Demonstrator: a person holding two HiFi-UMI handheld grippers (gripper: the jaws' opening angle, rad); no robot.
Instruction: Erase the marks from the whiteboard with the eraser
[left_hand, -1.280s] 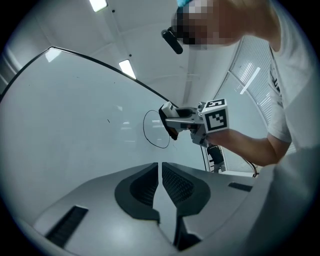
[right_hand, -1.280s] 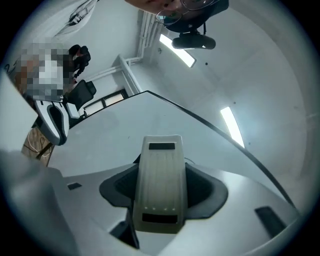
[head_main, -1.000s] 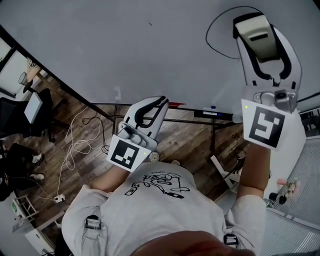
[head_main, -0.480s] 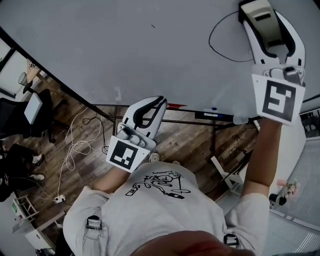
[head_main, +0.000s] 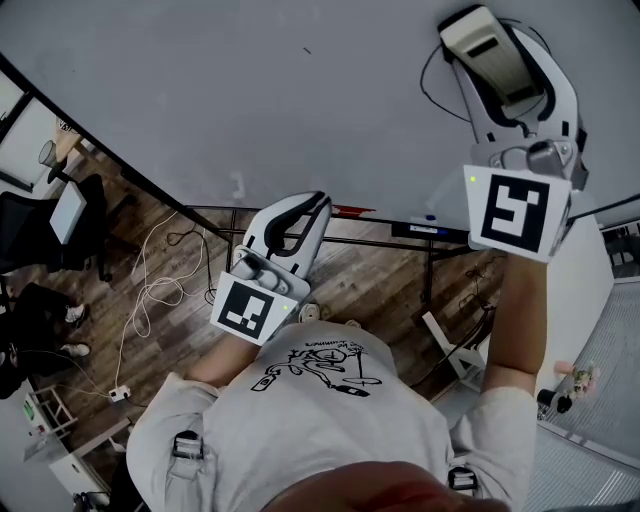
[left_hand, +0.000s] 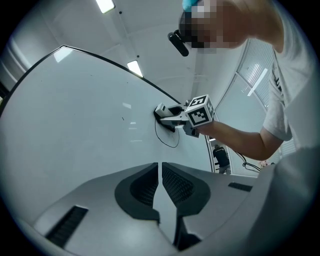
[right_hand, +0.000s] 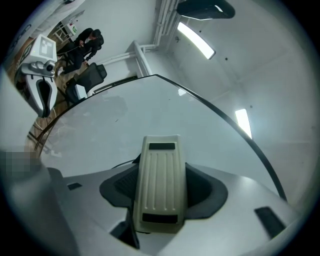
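The whiteboard (head_main: 200, 90) fills the top of the head view. A thin black loop mark (head_main: 428, 85) is drawn at its upper right, and a tiny dash (head_main: 307, 51) sits further left. My right gripper (head_main: 488, 55) is shut on the cream ribbed eraser (head_main: 482, 42), which is pressed on the board over the loop's top. The right gripper view shows the eraser (right_hand: 160, 185) between the jaws, with a black line beside it. My left gripper (head_main: 318, 200) hangs shut and empty below the board's lower edge. Its own view shows the jaws nearly touching (left_hand: 160, 180) and the loop (left_hand: 167, 142).
A marker tray (head_main: 420, 226) runs under the board's lower edge on a dark metal frame. White cables (head_main: 150, 290) lie on the wooden floor, with a black chair (head_main: 40, 235) at the left. A person (right_hand: 87, 42) stands far off beyond the board.
The right gripper carried the eraser up and right along the loop's top, then back to the left. The left gripper stayed where it was.
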